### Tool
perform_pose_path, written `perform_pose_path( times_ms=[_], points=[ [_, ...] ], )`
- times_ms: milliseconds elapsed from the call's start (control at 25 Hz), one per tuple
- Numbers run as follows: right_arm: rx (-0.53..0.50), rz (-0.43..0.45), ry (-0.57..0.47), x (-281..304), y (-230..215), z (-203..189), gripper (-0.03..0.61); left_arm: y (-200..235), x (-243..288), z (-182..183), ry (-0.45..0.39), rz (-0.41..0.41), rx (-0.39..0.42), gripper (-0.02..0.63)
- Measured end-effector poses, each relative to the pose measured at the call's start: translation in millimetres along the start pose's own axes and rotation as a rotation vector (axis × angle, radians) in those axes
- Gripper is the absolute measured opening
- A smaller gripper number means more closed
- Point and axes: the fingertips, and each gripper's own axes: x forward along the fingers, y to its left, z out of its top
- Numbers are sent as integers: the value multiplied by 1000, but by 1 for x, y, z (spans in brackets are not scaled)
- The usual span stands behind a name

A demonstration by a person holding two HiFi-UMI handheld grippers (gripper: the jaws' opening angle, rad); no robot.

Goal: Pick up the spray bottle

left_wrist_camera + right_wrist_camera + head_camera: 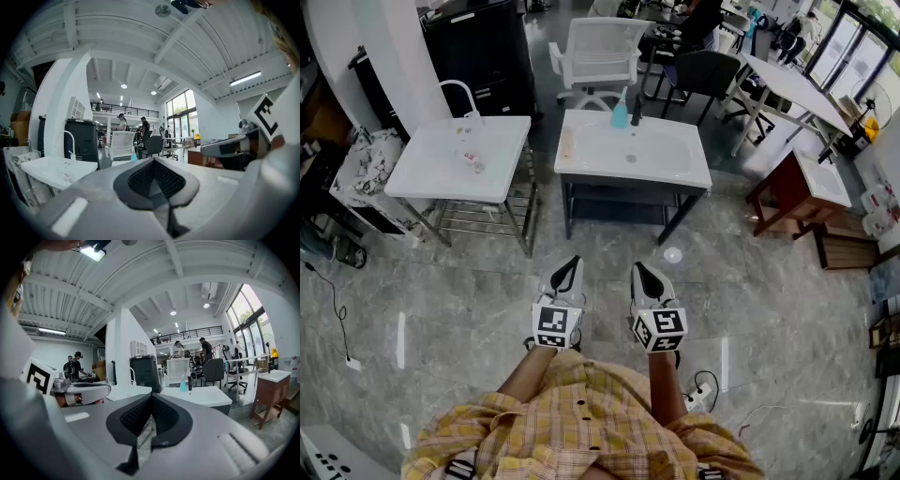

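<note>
A teal spray bottle stands at the back edge of a white washbasin stand, next to a dark faucet. It also shows small and far off as the teal bottle in the right gripper view, and its top peeks over the jaws in the left gripper view. My left gripper and right gripper hang side by side over the grey floor, well short of the stand. Both are shut with nothing between the pads, as the left gripper and right gripper show close up.
A second white basin on a metal frame stands at the left. Behind are a white chair, a dark chair and a black cabinet. A wooden cabinet is at the right. A power strip lies near my feet.
</note>
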Motion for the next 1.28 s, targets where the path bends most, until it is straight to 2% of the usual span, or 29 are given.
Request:
perform_pose_path(
  times_ms=[840, 1280],
  points=[
    [32, -33, -19, 27, 9, 2, -11, 18, 14, -8, -9, -71, -33, -2],
    [53, -34, -27, 99, -29, 11, -11, 49, 81, -10, 4, -74, -27, -2]
  ],
)
